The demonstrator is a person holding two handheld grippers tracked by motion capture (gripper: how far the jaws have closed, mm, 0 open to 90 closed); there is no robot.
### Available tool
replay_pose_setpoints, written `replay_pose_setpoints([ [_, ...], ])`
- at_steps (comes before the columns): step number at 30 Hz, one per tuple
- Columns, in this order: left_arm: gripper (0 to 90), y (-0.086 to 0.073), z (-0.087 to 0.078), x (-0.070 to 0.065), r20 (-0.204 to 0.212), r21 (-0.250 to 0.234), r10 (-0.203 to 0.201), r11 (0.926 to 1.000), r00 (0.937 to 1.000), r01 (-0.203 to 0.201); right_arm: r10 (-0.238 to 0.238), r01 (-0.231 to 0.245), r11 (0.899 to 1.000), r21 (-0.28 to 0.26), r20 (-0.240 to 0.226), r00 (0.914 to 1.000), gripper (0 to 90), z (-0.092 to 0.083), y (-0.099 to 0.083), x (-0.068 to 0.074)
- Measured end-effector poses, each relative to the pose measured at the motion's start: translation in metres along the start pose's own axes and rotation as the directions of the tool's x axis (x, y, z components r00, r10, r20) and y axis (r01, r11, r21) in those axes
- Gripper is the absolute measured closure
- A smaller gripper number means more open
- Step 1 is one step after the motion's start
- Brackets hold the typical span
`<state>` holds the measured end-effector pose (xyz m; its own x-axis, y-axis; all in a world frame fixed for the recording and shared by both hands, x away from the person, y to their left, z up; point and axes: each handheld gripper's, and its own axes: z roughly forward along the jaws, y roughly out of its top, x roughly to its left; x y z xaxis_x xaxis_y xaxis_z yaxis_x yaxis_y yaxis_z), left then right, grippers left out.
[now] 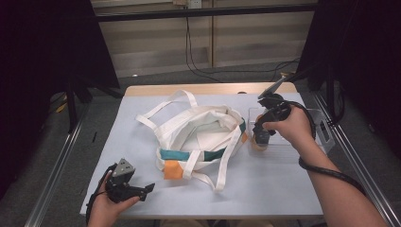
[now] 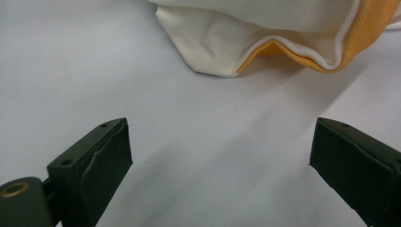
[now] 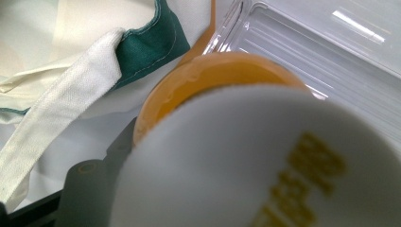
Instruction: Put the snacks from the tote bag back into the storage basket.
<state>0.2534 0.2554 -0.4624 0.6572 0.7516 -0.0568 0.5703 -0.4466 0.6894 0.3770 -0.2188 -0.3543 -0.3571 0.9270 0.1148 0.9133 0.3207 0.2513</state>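
Fingers of the right gripper (image 1: 261, 137) are clamping an orange bottle (image 3: 208, 80) over the clear tray (image 1: 321, 142) near the bench's right edge; left gripper (image 1: 147, 188) is gaping empty. Lifting straight up seems wisest.

A lab-like recording bay: black curtains (image 1: 42, 56), metal frame rails (image 1: 52, 175), loose cables (image 1: 198, 61) behind a bare white table (image 1: 265, 184).

Close against my view sits a white-labelled orange bottle (image 3: 246, 156), blurred. At one o'clock lies a clear ridged plastic tray (image 3: 331, 56); at ten o'clock, a cream cloth bag with green trim (image 3: 142, 47).
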Motion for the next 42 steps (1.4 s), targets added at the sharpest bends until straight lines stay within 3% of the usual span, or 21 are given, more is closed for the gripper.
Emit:
replay_pose_setpoints([
  [13, 6.0, 0.0, 0.0, 0.0, 0.0, 0.0, 0.003, 1.0, 1.0, -0.003, -0.012, 0.012, 1.0, 0.005, 0.013, 0.9998, 30.3, 0.003, 0.001, 0.001],
  [14, 6.0, 0.0, -0.001, 0.001, 0.001, 0.016, 0.027, 0.9995, 0.9996, -0.027, -0.012, 0.012, 1.0, 0.003, 0.012, 0.9999, 30.3, 0.004, 0.001, 0.001],
  [21, 6.0, 0.0, 0.0, 0.001, 0.0, 0.006, 0.01, 0.9999, 0.9999, -0.01, -0.015, 0.015, 1.0, 0.012, 0.012, 0.9998, 30.3, 0.008, 0.0, 0.002],
  [42, 6.0, 0.0, -0.001, 0.001, -0.001, 0.013, 0.022, 0.9997, 0.9998, -0.022, -0.022, 0.021, 1.0, 0.018, 0.022, 0.9995, 30.3, 0.016, -0.001, 0.003],
])
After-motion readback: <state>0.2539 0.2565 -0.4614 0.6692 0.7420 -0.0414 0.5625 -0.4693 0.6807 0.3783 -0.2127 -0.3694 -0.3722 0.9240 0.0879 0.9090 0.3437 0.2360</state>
